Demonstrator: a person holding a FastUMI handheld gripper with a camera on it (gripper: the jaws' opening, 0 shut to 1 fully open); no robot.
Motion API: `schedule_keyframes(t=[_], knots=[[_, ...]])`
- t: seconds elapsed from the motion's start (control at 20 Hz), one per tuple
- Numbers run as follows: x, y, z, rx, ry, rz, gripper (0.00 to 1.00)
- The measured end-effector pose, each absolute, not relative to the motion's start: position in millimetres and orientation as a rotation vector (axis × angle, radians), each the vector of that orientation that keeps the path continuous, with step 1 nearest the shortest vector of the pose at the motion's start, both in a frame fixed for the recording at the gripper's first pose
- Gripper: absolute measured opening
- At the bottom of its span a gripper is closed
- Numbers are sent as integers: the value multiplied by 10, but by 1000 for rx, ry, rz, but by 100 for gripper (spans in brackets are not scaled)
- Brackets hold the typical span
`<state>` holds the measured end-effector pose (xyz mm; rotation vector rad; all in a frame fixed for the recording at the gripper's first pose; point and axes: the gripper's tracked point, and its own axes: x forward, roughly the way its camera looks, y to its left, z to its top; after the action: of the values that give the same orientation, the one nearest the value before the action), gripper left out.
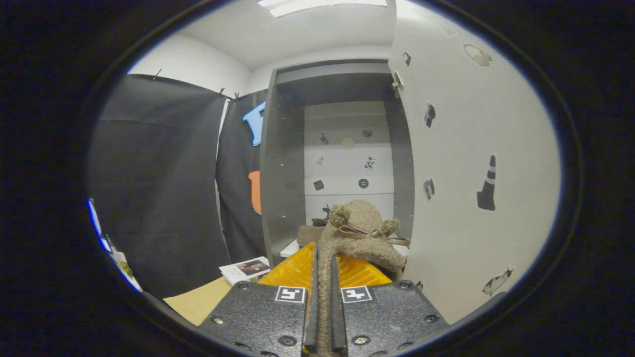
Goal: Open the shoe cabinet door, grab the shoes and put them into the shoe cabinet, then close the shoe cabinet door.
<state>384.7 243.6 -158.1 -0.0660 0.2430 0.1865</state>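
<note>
Booth wall at left, then the open shoe cabinet [342, 148] straight ahead; the gripper [324, 277] pinches a fuzzy shoe [364, 233] (toe pointing inward) just before the shelf, 1 door [471, 163] swung right.

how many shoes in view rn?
2. One fuzzy tan slipper is clamped between the gripper fingers, just outside the open cabinet. A second one lies on the cabinet shelf beyond, partly hidden by the first.

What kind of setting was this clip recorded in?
Likely a staged booth: black cloth wall, an open shoe cabinet with its door swung aside, the hand-held gripper clamped on a fuzzy slipper.
</note>
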Motion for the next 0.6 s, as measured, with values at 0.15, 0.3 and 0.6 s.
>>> schedule_keyframes(t=[0.15, 0.3, 0.6], knots=[[4117, 2493, -1600, -71, 266, 198, 13], [4421, 2477, -1616, -81, 276, 171, 13], [5252, 2408, -1816, -91, 329, 128, 13]])
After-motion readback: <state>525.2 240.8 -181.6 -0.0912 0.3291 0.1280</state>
